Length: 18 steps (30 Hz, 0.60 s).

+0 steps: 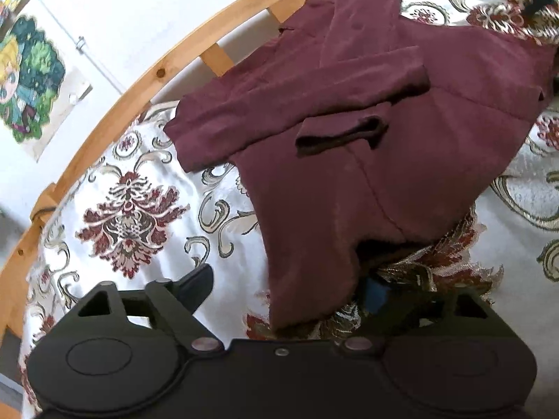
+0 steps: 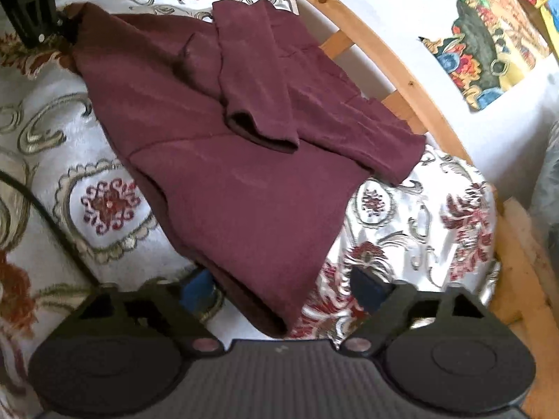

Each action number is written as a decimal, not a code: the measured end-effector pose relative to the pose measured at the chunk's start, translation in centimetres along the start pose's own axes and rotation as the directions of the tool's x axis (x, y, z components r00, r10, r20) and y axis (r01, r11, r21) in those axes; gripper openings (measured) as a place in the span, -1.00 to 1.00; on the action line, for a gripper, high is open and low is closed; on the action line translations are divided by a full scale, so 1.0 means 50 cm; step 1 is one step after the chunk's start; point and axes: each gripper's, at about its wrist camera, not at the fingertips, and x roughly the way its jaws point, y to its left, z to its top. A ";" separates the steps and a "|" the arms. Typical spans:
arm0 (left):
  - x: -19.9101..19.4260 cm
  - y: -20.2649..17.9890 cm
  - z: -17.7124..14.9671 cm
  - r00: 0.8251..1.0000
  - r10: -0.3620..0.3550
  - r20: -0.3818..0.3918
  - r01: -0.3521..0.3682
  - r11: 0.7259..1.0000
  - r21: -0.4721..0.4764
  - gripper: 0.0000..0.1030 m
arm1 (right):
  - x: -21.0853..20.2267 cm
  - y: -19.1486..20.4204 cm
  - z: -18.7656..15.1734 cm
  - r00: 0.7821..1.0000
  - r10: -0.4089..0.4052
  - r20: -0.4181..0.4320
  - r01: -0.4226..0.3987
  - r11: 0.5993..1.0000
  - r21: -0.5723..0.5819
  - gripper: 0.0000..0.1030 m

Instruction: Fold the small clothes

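Both hand-held grippers, left point(image 1: 290, 289) & right point(image 2: 283, 289), spread astride shirt point(image 1: 349, 139) hem corners on bed point(image 1: 132, 209); pinch both layers evenly before lifting.

- Left gripper point(image 1: 290, 289): matte black plastic, two round discs, silver screws, blue pad on one finger.
- Right gripper point(image 2: 284, 288): black, ribbed grey centre panel.

bedspread point(image 1: 132, 216) open leftward, wooden rail point(image 1: 115, 94) bounding
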 end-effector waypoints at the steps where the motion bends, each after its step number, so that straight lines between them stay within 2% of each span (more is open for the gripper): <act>1: 0.000 0.005 0.000 1.000 -0.008 -0.002 0.008 1.000 -0.015 0.49 | 0.003 0.002 0.002 1.000 0.015 0.003 -0.015 1.000 0.002 0.29; 2: 0.001 0.010 0.000 1.000 -0.012 -0.004 0.012 1.000 -0.028 0.36 | 0.006 0.007 0.004 1.000 0.027 0.006 -0.027 1.000 -0.006 0.07; 3: 0.002 0.012 0.001 1.000 -0.012 -0.006 0.012 0.999 -0.033 0.28 | 0.006 0.014 0.007 0.999 0.035 0.009 -0.034 0.999 -0.018 -0.06; 5: 0.000 0.014 0.001 1.000 -0.007 -0.005 0.007 0.999 -0.038 -0.11 | 0.003 0.029 0.010 0.998 0.056 0.012 -0.056 0.997 -0.046 -0.67; 6: -0.002 0.015 0.002 1.000 -0.011 0.001 0.011 0.999 -0.039 -0.19 | 0.001 0.036 0.012 0.998 0.063 0.010 -0.062 0.997 -0.051 -0.78; 8: -0.005 0.016 0.002 0.999 -0.033 0.013 0.033 0.999 -0.036 -0.60 | -0.003 0.039 0.015 0.998 0.055 0.012 -0.054 0.998 -0.033 -0.85; 10: -0.005 0.013 0.002 0.999 -0.041 0.017 0.042 0.999 -0.020 -0.83 | -0.011 0.030 0.019 0.999 0.035 0.020 -0.035 0.999 0.014 -0.85; 13: -0.011 0.016 0.004 0.999 -0.044 0.029 0.045 0.999 -0.013 -0.89 | -0.032 0.009 0.030 0.999 -0.002 0.037 -0.002 0.997 0.083 -0.86; 18: -0.067 0.061 0.018 0.995 -0.014 0.102 0.023 0.996 -0.087 -0.90 | -0.087 -0.021 0.054 0.992 -0.082 0.091 0.068 0.986 0.151 -0.87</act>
